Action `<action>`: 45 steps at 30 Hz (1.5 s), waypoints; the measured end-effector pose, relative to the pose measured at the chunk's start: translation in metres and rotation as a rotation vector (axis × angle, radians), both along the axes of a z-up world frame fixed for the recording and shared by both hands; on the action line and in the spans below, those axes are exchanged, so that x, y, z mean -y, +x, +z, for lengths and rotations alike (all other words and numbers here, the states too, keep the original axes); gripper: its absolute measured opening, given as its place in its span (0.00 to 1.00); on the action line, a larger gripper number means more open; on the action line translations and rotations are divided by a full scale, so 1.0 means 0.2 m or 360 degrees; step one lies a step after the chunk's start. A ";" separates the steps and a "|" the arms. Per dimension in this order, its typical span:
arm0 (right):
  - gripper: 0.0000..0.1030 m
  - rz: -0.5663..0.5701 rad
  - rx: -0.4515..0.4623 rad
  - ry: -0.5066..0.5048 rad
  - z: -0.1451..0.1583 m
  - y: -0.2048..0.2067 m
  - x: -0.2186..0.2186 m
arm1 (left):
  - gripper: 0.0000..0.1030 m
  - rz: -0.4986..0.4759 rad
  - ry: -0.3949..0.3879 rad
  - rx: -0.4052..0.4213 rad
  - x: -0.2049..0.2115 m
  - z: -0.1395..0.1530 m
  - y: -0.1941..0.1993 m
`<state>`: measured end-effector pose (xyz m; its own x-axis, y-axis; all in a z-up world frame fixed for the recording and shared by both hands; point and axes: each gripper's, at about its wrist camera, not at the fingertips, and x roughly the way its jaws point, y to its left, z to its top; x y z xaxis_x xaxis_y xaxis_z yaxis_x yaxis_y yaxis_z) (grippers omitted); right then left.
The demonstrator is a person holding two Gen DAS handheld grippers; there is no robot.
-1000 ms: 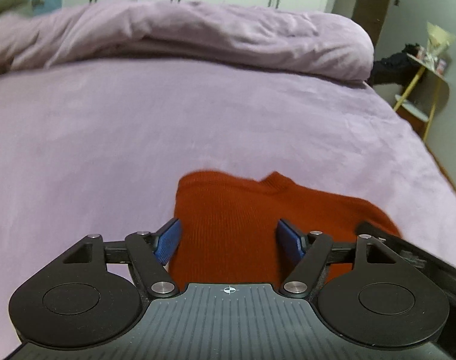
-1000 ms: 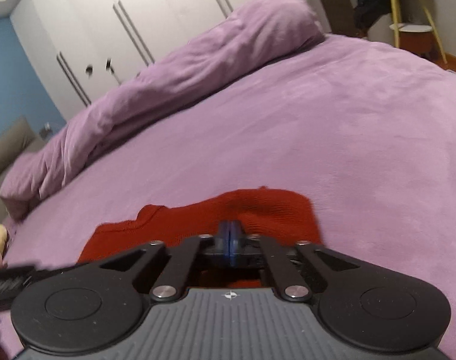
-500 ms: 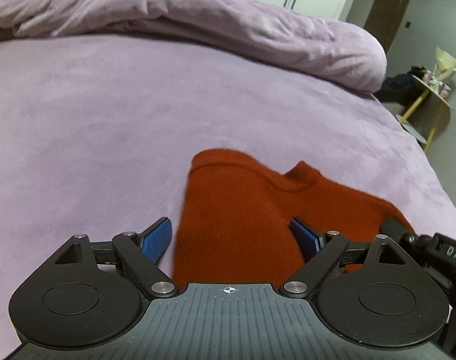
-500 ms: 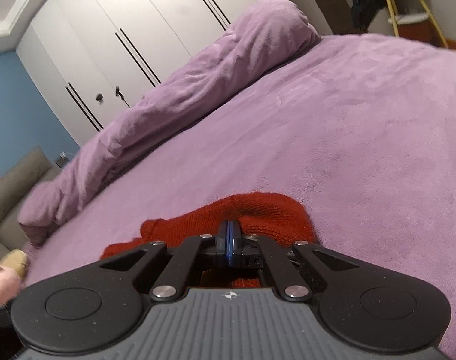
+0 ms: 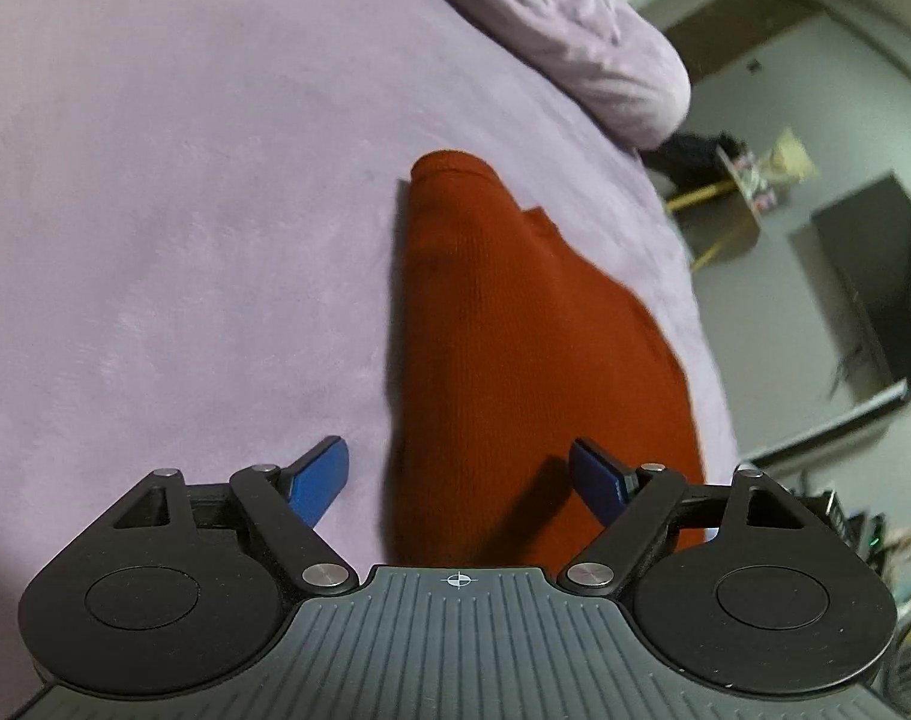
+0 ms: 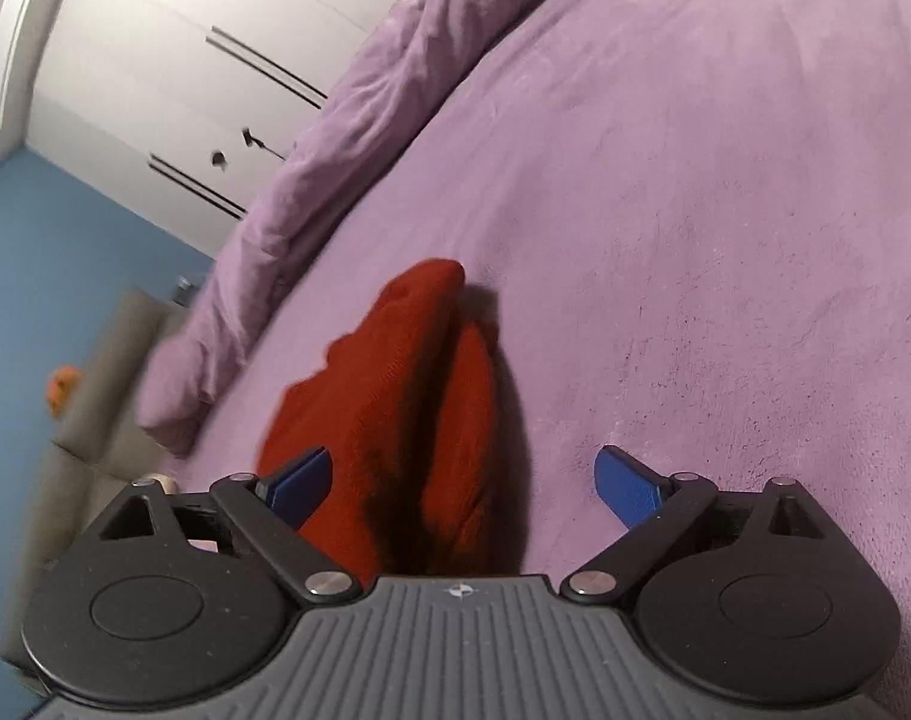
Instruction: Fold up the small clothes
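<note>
Left wrist view: the left gripper [image 5: 458,477] is held with its blue fingers [image 5: 317,483] spread wide and nothing pinched between them. A rust-red knit garment [image 5: 515,348] is laid on the purple bedspread [image 5: 185,210], its long folded edge running away from the camera. One finger is seen over the bare bedspread just beside that edge; the other is seen over the garment. Whether either finger touches the cloth cannot be told. A bunched duvet [image 5: 575,30] is shown at the far side of the bed.

Right wrist view: the right gripper [image 6: 461,483] is likewise held spread, with nothing gripped. The garment [image 6: 395,408] is seen doubled over, two layers being separated by a dark crease, with its near end between the fingers [image 6: 626,483]. The wardrobe [image 6: 185,48] and a blue wall [image 6: 47,276] are shown behind the duvet [image 6: 359,96].
</note>
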<state>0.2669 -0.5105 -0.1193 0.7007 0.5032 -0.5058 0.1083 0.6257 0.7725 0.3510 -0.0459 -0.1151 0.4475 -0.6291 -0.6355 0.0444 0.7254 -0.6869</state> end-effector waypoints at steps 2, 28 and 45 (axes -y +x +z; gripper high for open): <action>0.81 0.0044 -0.0038 0.0148 -0.02 0.06 0.00 | 0.80 -0.0006 -0.0111 -0.0028 0.03 -0.01 0.03; 0.41 0.0352 -0.0245 0.0451 -0.02 -0.10 -0.74 | 0.48 0.0105 0.0270 -0.0132 -0.41 0.26 -0.52; 0.47 0.0021 -0.0238 0.0079 0.15 -0.74 -0.87 | 0.54 0.0088 0.0898 0.0205 -0.18 0.22 -1.20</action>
<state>0.1184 -0.3361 -0.0890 0.6124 0.5389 -0.5785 0.2164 0.5896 0.7782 0.1117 -0.0092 -0.0720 0.5658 -0.1825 -0.8041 0.0536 0.9813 -0.1850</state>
